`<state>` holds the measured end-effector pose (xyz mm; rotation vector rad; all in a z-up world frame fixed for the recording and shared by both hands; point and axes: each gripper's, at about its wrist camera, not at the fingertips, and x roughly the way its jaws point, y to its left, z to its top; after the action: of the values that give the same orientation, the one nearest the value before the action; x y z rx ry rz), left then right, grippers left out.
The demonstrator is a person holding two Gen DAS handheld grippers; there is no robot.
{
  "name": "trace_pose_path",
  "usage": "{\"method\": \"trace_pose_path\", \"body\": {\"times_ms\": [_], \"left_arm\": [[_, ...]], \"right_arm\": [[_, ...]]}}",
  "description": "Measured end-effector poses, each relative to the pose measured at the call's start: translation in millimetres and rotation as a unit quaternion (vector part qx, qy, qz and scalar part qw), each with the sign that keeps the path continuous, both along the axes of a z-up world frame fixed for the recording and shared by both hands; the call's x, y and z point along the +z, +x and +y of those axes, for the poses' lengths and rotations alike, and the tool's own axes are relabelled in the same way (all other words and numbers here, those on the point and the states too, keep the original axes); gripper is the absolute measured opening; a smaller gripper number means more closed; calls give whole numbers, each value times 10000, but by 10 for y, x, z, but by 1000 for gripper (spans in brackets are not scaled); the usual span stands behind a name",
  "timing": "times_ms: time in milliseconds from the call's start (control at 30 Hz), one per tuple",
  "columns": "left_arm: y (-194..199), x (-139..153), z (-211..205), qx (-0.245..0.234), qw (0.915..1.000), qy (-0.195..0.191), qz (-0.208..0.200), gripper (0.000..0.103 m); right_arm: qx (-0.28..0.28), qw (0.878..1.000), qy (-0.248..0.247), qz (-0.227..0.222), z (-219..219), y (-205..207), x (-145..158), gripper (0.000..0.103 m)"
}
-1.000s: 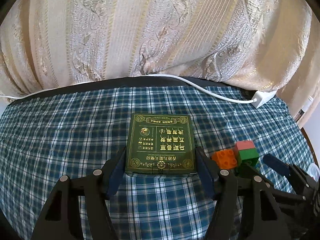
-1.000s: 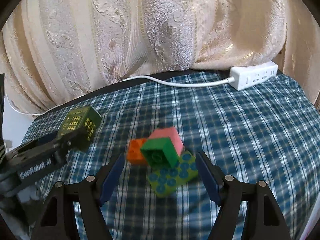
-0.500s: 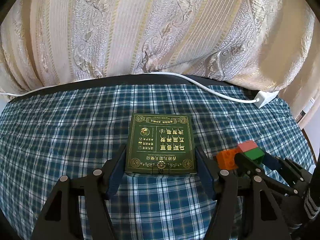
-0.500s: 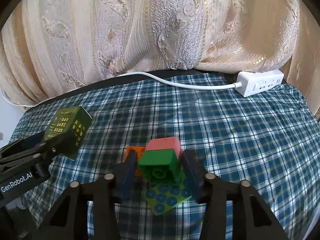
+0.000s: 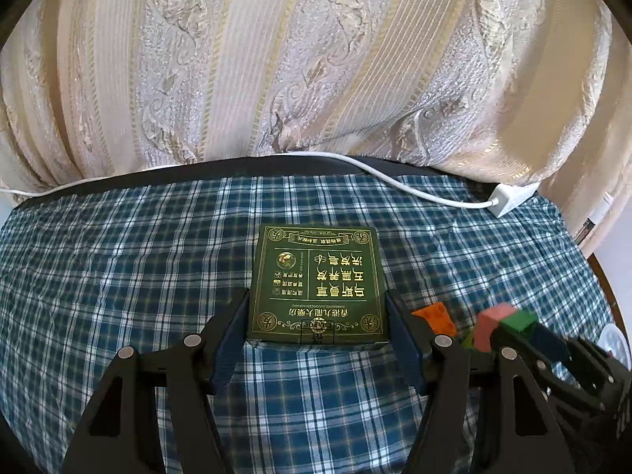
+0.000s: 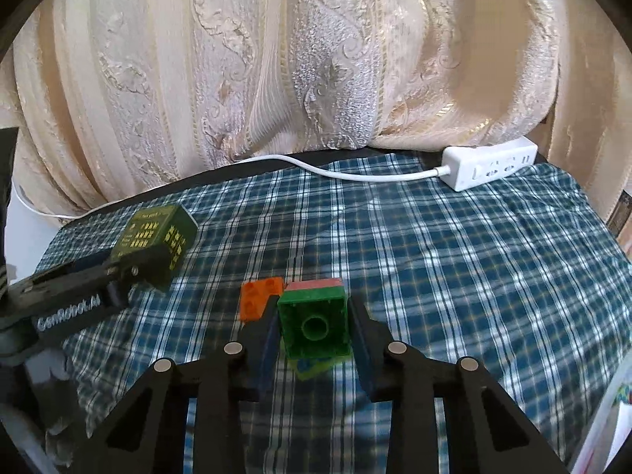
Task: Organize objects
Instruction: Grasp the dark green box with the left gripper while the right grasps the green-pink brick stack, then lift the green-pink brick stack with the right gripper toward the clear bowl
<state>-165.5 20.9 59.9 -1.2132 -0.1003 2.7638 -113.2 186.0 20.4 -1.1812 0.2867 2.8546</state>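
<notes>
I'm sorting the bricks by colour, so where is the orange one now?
In the right wrist view the orange brick lies on the checked cloth, just left of the green brick held in the right hand-held gripper.

The dark green box [image 5: 318,284] carries gold Chinese characters, upside down to the camera and seemingly too small to read. "GenRobot.AI" is printed in white along the left claw [image 6: 134,272].

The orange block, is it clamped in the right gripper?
No, the orange block lies on the checked cloth beside the right gripper, which clamps the green block.
</notes>
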Motion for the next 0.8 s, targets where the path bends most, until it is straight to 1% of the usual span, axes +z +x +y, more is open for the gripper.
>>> {"method": "trace_pose_path", "body": {"times_ms": [167,367,800], "left_arm": [[38,57,24,-45,10000,37,50,67],[92,111,85,-141,9998,56,109,67],[222,240,194,-353,9990,129,250,67]], "right_arm": [[-20,9999,-139,35,22,252,42,35],[12,9998,-186,-5,10,583,36,35],[-183,9988,-276,-354,75,1008,-240,35]]}}
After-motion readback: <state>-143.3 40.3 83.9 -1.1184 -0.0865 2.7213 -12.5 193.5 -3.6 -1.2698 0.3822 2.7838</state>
